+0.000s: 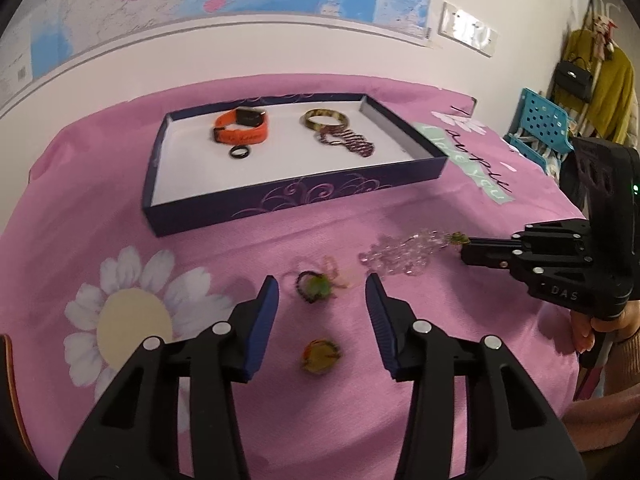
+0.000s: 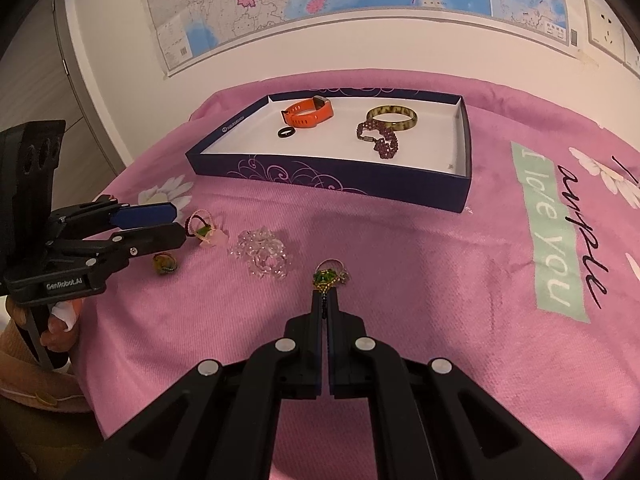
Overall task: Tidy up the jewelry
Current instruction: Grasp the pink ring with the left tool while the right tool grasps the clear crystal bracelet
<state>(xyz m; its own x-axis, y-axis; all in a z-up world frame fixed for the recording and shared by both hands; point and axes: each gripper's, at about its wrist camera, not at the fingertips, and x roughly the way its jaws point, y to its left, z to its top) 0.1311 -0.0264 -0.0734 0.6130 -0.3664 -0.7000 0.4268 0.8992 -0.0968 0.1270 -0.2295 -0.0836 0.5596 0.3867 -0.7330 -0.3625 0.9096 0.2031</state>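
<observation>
Right wrist: box point(image 2: 456, 196) holds four pieces

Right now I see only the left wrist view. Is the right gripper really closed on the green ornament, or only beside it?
Observer: In the right wrist view the right gripper is shut, and it seems to pinch the gold lower edge of the green-stone ornament.
Operator: Does the clear bracelet hang from it? In my view they overlap.
Observer: No. The clear bead bracelet lies on the pink cloth, apart from the ornament.
Operator: And my left gripper?
Observer: The left gripper is open, with its tips just beside the beaded ring with the pink flower, not around it.
</observation>
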